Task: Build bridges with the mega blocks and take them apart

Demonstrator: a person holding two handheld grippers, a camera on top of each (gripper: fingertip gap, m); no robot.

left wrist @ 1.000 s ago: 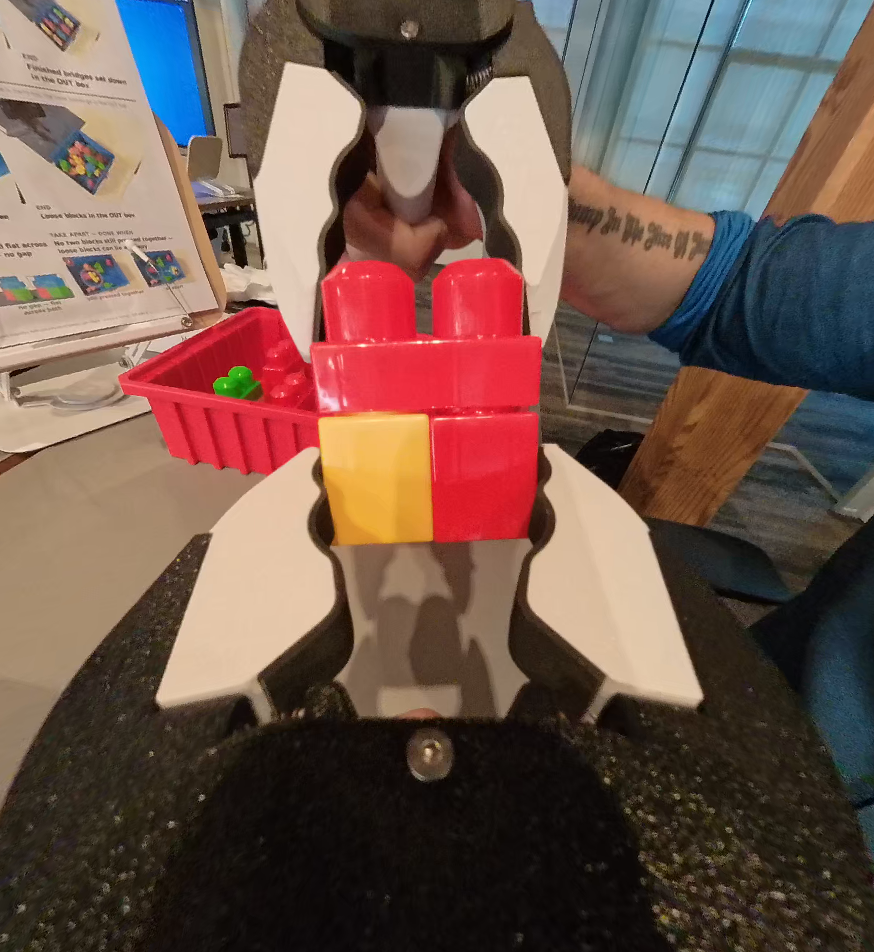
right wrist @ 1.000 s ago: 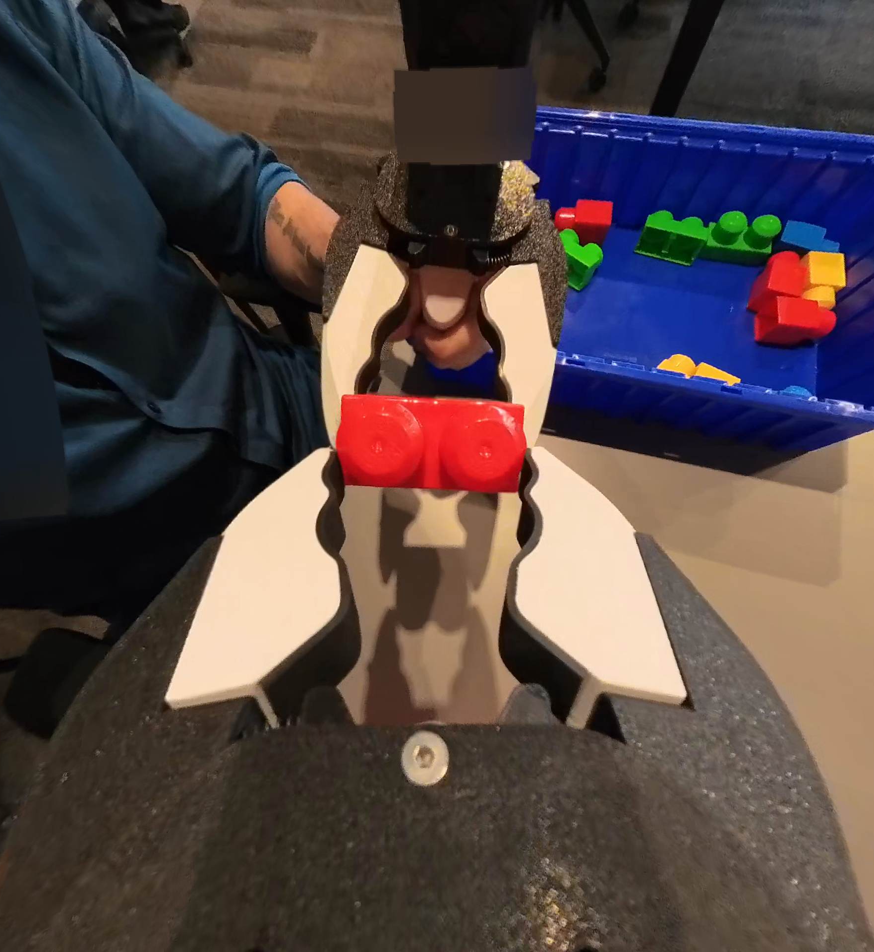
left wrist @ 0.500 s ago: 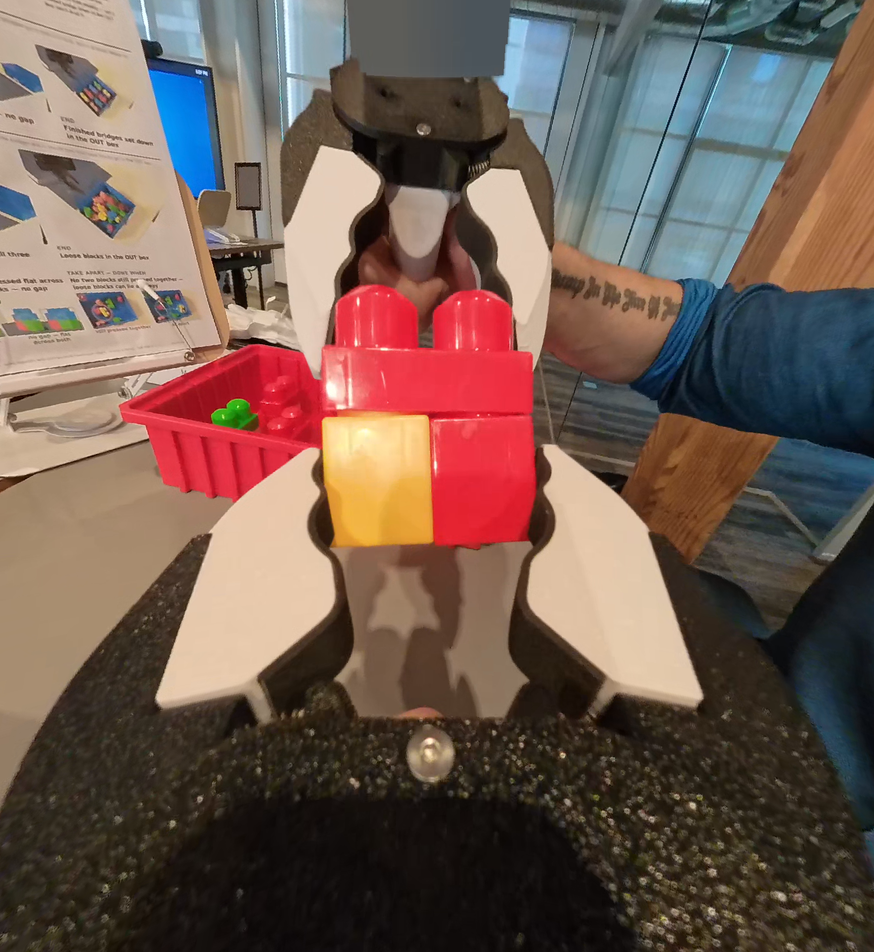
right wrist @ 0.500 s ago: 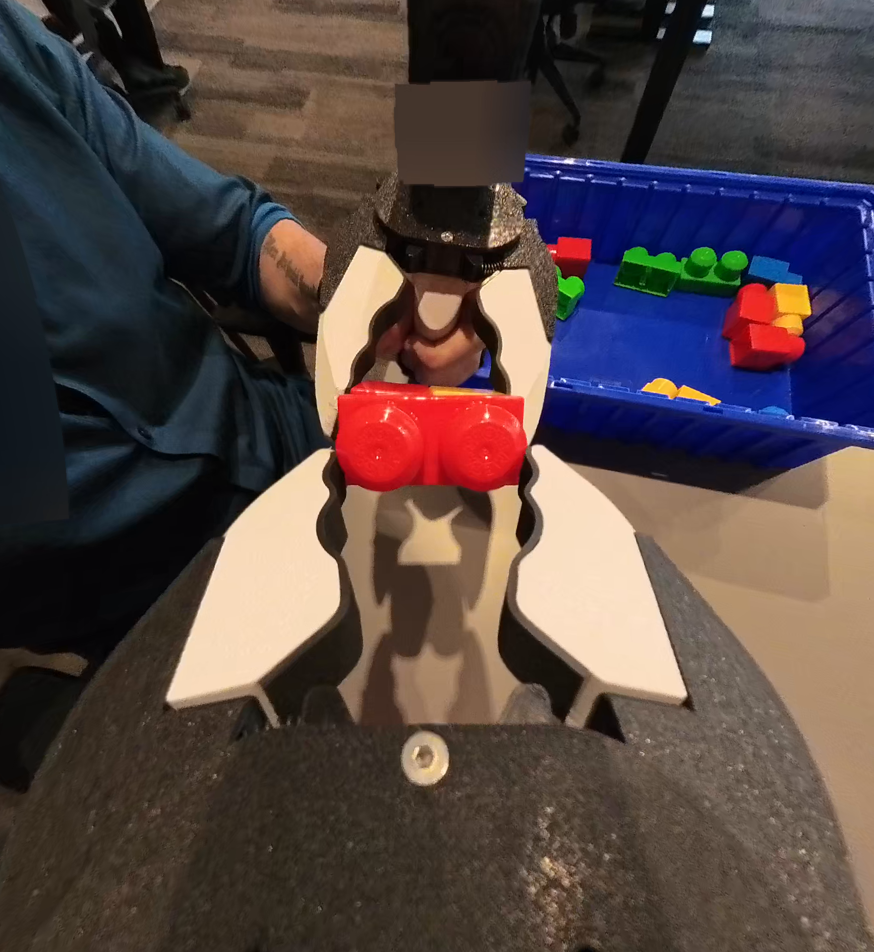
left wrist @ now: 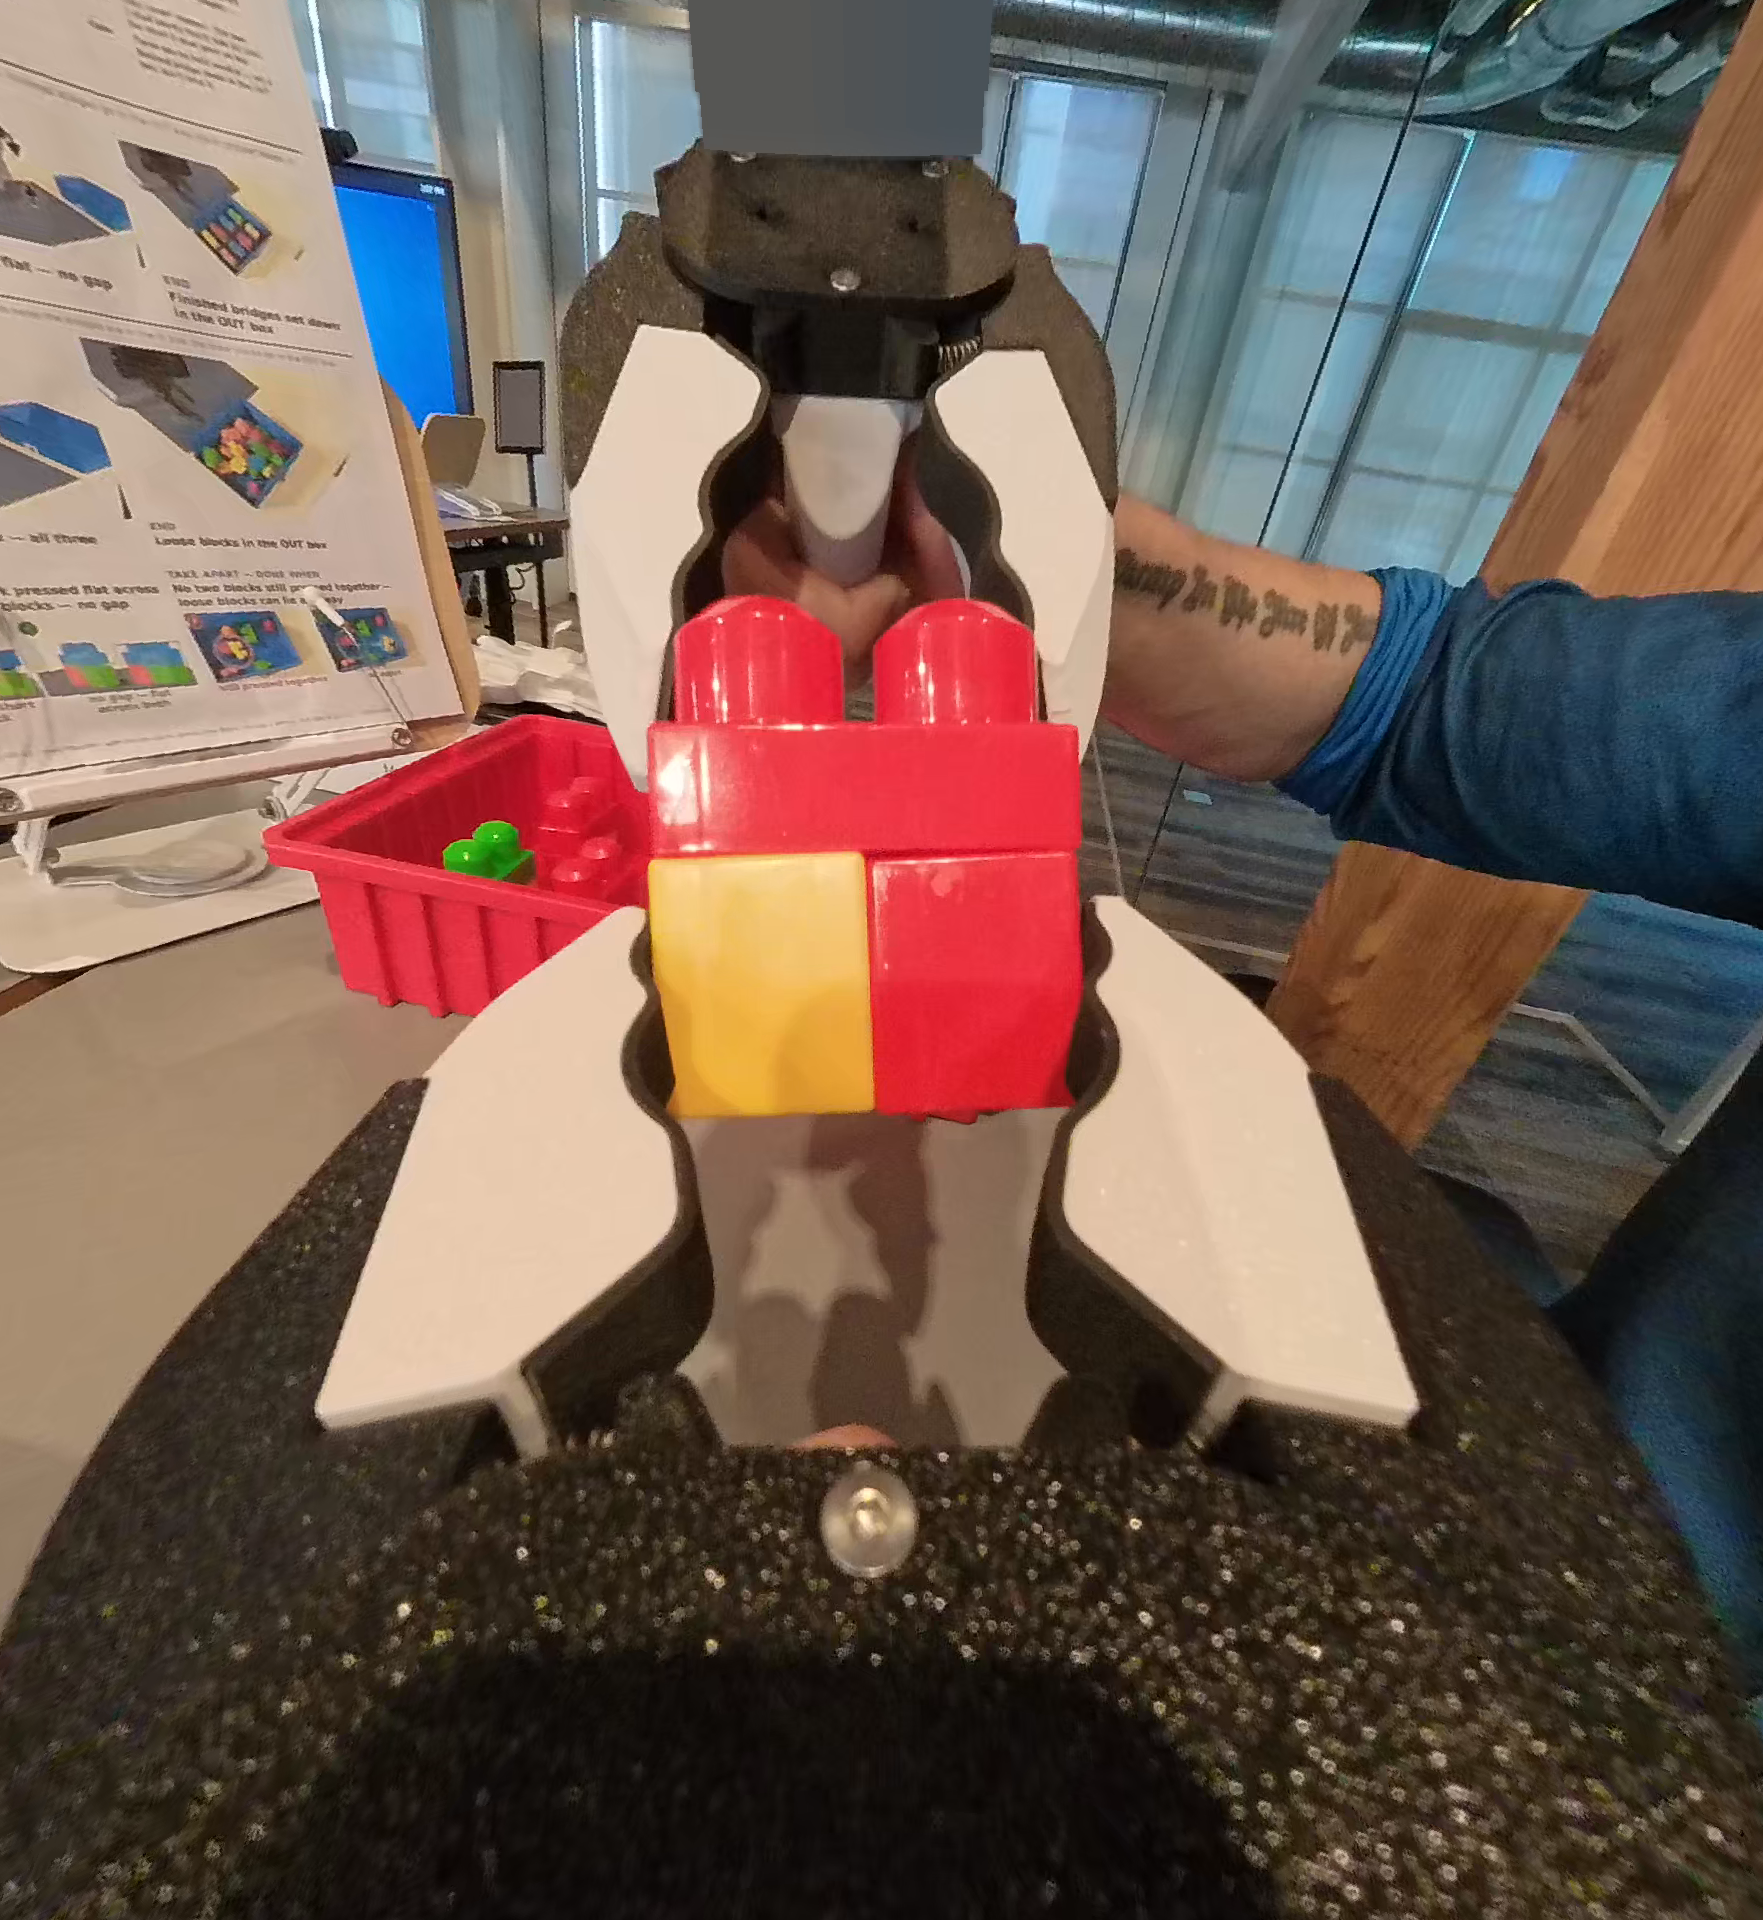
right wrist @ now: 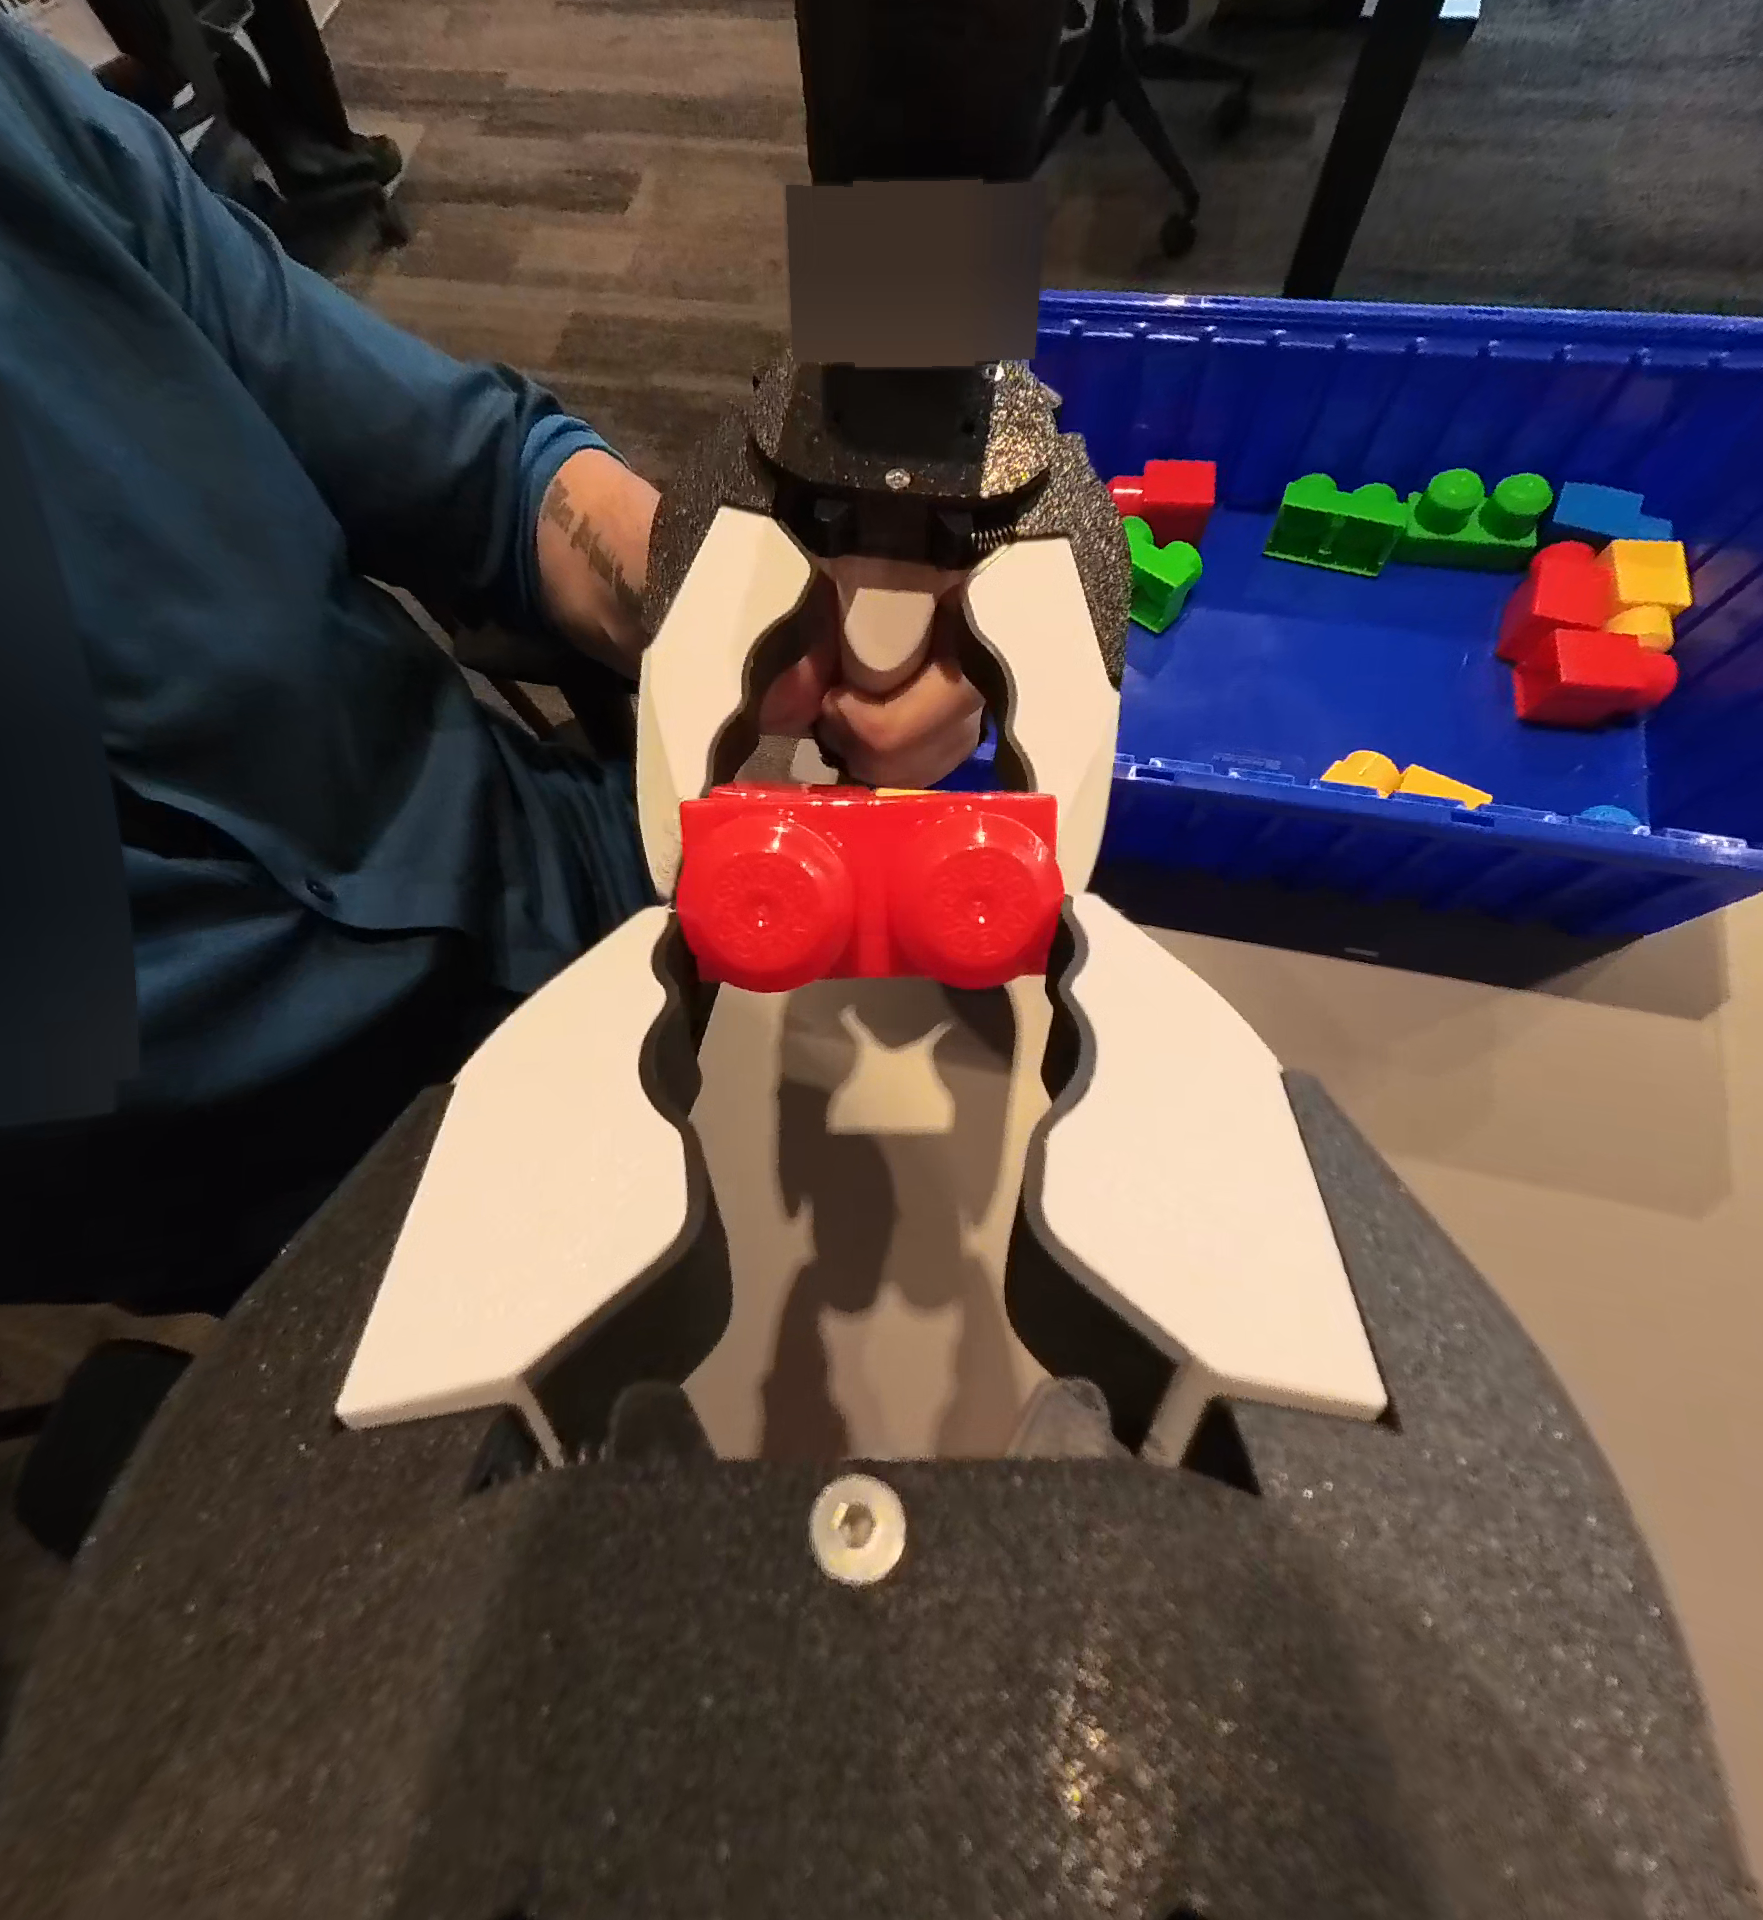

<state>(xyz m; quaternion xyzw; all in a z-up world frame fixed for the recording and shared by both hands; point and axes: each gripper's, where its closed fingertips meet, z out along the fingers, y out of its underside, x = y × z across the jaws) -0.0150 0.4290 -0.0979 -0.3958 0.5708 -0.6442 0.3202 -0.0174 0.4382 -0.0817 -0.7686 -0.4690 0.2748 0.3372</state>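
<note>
A small bridge is held in the air between my two grippers, which face each other. It is a red two-stud block (left wrist: 861, 790) on top of a yellow block (left wrist: 757, 982) and a red single block (left wrist: 970, 982). My left gripper (left wrist: 864, 997) is shut on the two lower blocks from their sides. My right gripper (right wrist: 866, 925) is shut on the red two-stud block (right wrist: 866, 894), whose studs point at its camera. The right gripper also shows in the left wrist view (left wrist: 856, 665), above the studs. The lower blocks are mostly hidden in the right wrist view.
A red bin (left wrist: 420, 925) with a green block (left wrist: 487, 852) and red blocks stands on the beige table behind, beside an instruction sheet on a stand (left wrist: 129, 416). A blue bin (right wrist: 1479, 862) holds several loose blocks. The person's arm (left wrist: 1479, 707) and a wooden post (left wrist: 1635, 520) are to the right. Only a small space, under 4 cm, lies between the two pairs of fingers.
Both grippers and the joined blocks have tilted and shifted a little together, so more of the blue bin and the room shows. Both grips are unchanged.
</note>
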